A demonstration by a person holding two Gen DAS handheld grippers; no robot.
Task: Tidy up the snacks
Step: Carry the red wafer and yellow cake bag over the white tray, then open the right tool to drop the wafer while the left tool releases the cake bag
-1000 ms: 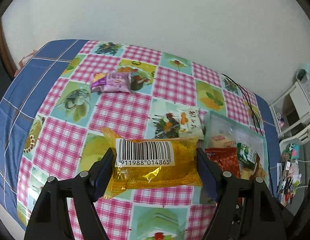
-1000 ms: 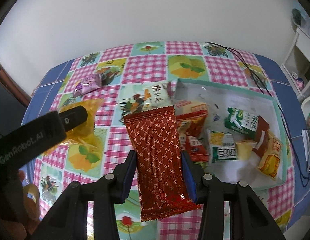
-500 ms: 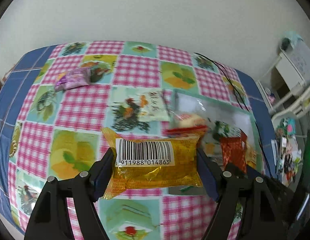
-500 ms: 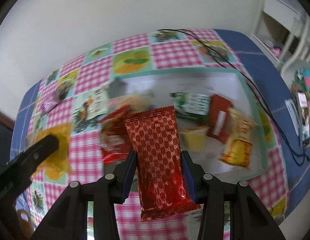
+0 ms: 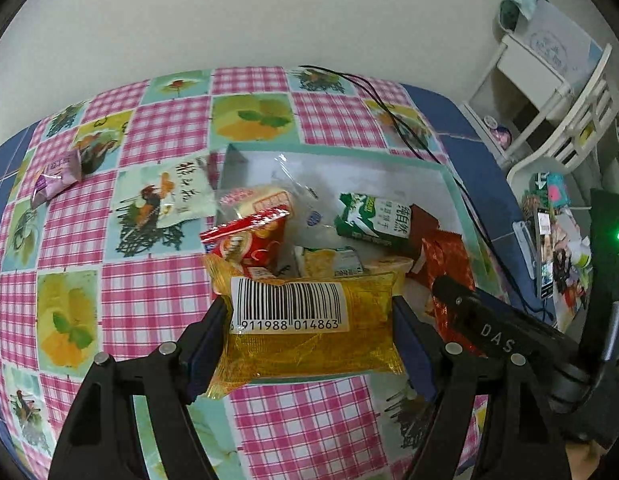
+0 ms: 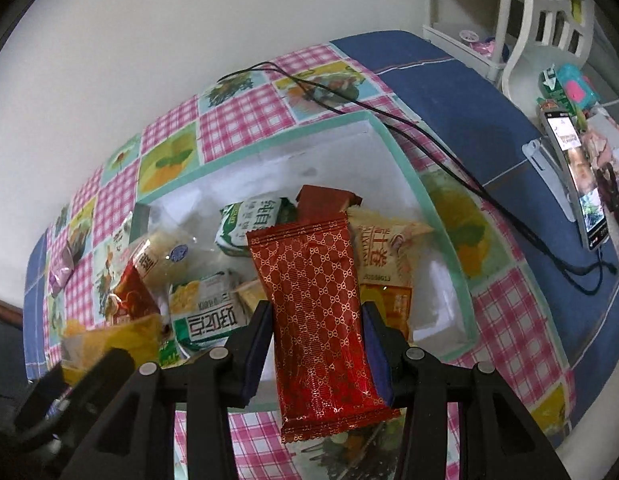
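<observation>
My left gripper [image 5: 309, 340] is shut on a yellow snack pack with a barcode [image 5: 309, 328], held over the near edge of a white box with a teal rim [image 5: 455, 188]. My right gripper [image 6: 315, 328] is shut on a red patterned snack pack [image 6: 317, 300], which hangs above the same box [image 6: 425, 204]. The box holds several snacks, among them a green-and-white pack [image 5: 373, 220] and a red pack [image 5: 249, 240]. In the left wrist view the right gripper shows at the right with its red pack [image 5: 449, 264]. The yellow pack [image 6: 113, 336] shows at the lower left of the right wrist view.
On the checked tablecloth [image 5: 157, 292], left of the box, lie a white snack pack [image 5: 181, 200] and a purple one [image 5: 55, 176]. A black cable [image 6: 449, 156] runs past the box's far right corner. A phone on a stand [image 6: 577, 168] and a white shelf [image 5: 549, 92] are beyond the table's right edge.
Both grippers have swung to the right with their packs, from over the cloth to over the box. Each wrist has also rolled. Neither grip has changed.
</observation>
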